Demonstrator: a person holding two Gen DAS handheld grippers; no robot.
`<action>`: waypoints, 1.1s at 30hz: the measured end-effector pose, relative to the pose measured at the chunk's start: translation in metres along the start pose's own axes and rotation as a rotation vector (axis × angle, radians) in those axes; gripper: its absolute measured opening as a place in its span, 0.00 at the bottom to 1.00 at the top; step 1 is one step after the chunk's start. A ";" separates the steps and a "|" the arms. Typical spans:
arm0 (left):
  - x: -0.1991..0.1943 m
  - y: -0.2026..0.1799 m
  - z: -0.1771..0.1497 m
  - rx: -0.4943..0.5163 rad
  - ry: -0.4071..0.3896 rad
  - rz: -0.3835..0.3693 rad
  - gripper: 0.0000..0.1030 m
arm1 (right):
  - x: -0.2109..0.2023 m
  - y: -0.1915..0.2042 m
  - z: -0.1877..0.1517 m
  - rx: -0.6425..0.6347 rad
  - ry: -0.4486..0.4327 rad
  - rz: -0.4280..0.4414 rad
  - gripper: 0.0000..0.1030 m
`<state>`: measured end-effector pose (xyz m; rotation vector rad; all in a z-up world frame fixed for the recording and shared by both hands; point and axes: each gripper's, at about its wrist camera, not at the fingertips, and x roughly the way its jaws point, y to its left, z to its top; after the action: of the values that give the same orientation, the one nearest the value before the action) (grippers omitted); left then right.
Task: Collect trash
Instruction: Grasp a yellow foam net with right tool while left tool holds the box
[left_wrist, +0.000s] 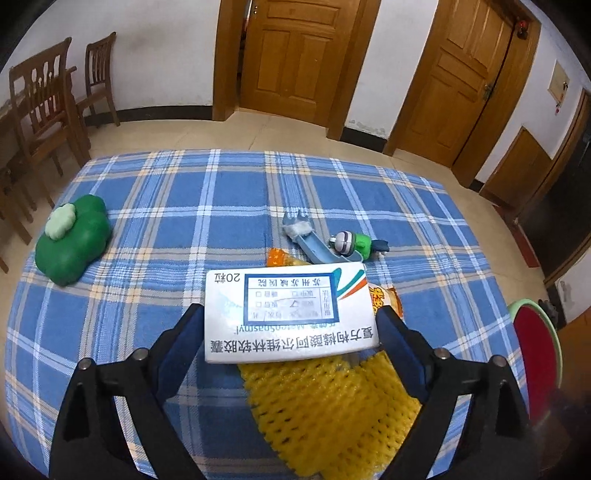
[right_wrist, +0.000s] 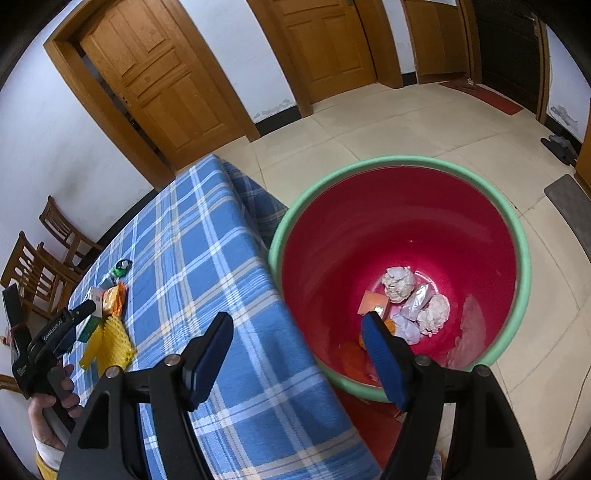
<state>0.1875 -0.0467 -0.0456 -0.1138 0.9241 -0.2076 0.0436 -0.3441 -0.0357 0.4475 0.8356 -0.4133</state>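
A white medicine box (left_wrist: 288, 314) with blue print lies partly on a yellow foam net (left_wrist: 332, 410) and an orange snack packet (left_wrist: 386, 301) on the blue plaid table (left_wrist: 184, 206). My left gripper (left_wrist: 288, 314) straddles the box, its pads touching both short edges. From the right wrist view, this left gripper (right_wrist: 79, 317) is held by a hand at the table's far side. My right gripper (right_wrist: 297, 317) hangs open and empty over the table's edge and a red bin (right_wrist: 406, 160) with a green rim. Crumpled paper balls (right_wrist: 399, 284) and a foil wrapper (right_wrist: 419, 301) lie inside the bin.
A green clover-shaped cushion (left_wrist: 72, 243) sits at the table's left. A small toy figure on a grey-blue slide (left_wrist: 343, 243) lies just beyond the box. The bin (left_wrist: 535, 350) stands on the floor off the table's right edge. Wooden chairs (left_wrist: 40, 110) stand at the far left.
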 end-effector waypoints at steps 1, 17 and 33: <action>-0.001 0.000 0.000 0.006 -0.005 -0.014 0.89 | 0.000 0.002 0.000 -0.005 0.002 0.002 0.72; -0.069 0.009 -0.009 -0.009 -0.126 -0.025 0.89 | 0.003 0.066 -0.007 -0.165 0.018 0.133 0.72; -0.095 0.062 -0.059 -0.088 -0.111 0.090 0.89 | 0.047 0.161 -0.036 -0.393 0.130 0.238 0.58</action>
<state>0.0931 0.0343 -0.0185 -0.1635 0.8264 -0.0766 0.1327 -0.1997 -0.0591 0.2054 0.9519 0.0041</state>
